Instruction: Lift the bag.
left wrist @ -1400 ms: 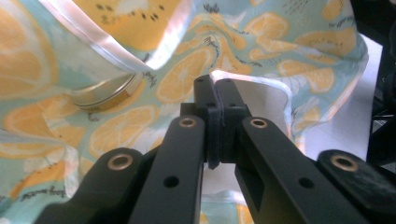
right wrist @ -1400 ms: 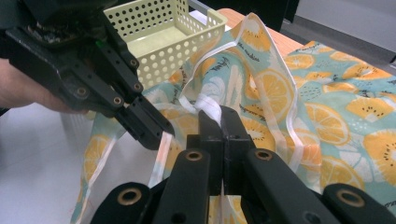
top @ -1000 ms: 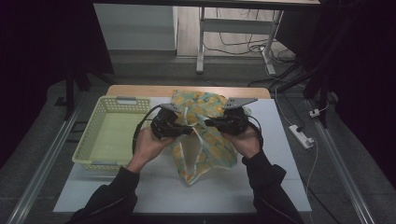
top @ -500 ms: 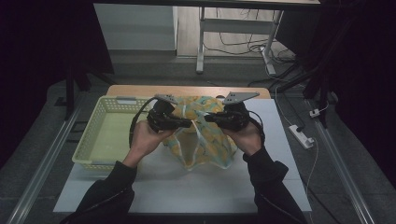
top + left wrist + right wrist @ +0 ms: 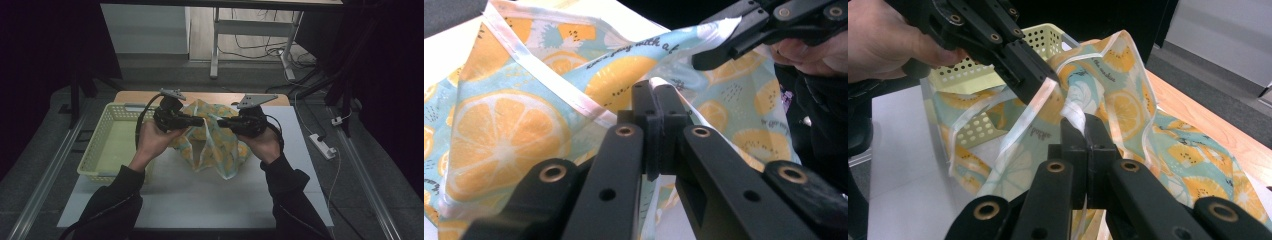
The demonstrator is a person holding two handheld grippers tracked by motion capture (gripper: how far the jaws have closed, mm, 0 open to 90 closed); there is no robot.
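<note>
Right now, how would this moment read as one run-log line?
left gripper: shut on cloth | right gripper: shut on cloth | cloth: lifted, lower part hanging toward table | basket: at left

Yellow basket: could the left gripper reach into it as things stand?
Probably, but not freely: the left gripper is shut on the lemon-print cloth, and the yellow basket lies open just beside it.
</note>
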